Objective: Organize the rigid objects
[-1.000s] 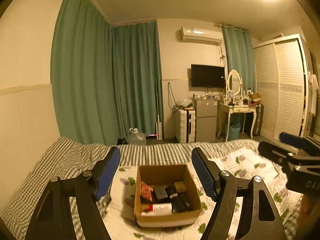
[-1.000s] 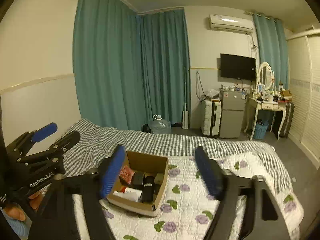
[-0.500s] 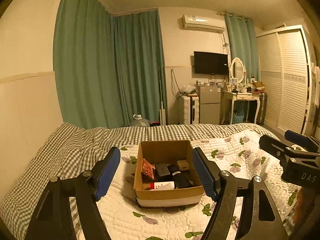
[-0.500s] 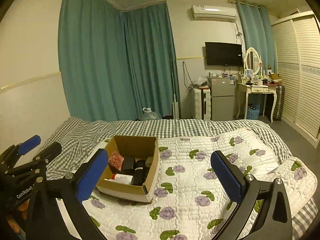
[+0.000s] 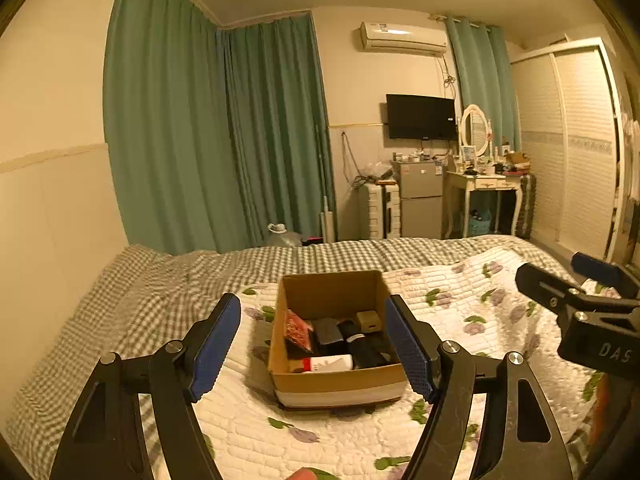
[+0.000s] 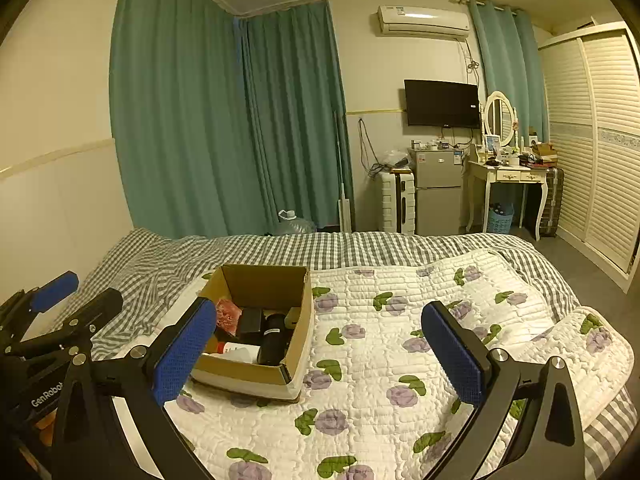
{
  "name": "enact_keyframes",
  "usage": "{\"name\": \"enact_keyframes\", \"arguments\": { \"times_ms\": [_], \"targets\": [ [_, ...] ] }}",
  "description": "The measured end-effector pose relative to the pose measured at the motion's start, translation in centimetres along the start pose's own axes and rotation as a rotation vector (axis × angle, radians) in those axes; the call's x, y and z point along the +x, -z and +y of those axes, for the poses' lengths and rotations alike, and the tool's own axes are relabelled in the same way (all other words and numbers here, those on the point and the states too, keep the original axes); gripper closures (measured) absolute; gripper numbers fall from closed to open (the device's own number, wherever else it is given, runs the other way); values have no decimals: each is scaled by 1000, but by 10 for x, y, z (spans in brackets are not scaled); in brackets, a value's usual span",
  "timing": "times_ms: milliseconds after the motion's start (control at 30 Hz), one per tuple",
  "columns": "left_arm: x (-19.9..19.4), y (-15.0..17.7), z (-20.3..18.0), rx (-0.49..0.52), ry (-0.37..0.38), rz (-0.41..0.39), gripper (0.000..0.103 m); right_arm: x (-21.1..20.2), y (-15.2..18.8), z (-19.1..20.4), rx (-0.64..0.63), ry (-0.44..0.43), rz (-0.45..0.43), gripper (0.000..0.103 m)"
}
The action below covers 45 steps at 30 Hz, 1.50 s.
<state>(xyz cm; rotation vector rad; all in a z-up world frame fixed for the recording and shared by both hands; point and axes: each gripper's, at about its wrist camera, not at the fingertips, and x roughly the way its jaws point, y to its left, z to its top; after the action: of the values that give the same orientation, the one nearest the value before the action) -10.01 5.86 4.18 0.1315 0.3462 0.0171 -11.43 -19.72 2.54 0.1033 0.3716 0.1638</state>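
Note:
An open cardboard box (image 5: 336, 382) sits on the quilted bed and also shows in the right wrist view (image 6: 304, 320). It holds a red packet (image 5: 298, 330), a white tube with a red cap (image 5: 330, 363), a black cylinder (image 6: 274, 338), a small tan box (image 5: 369, 320) and dark items. My left gripper (image 5: 314, 346) is open and empty, held above the bed with the box framed between its blue pads. My right gripper (image 6: 320, 350) is open and empty, to the right of the box; it also shows in the left wrist view (image 5: 576, 284).
A floral white quilt (image 6: 400, 360) covers a grey checked sheet (image 6: 152, 256) on the bed. Green curtains (image 6: 224, 120) hang behind. A small fridge (image 6: 434, 196), a white suitcase, a dressing table (image 6: 512, 180) and a louvred wardrobe (image 6: 596, 140) stand beyond the bed.
Both grippers have moved closer to the bed and tilted down, so the box looks larger and nearer. Both stay open and empty.

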Motion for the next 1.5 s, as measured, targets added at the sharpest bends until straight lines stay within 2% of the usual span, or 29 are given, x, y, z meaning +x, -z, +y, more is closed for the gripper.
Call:
{"name": "enact_keyframes", "arguments": {
  "times_ms": [367,1500],
  "targets": [
    [1,5,0,-3,23,14,26,3,5,5,-16,-3,19,0],
    [1,11,7,-13,22,30,26,4,11,5,-12,12,31,0]
  ]
}}
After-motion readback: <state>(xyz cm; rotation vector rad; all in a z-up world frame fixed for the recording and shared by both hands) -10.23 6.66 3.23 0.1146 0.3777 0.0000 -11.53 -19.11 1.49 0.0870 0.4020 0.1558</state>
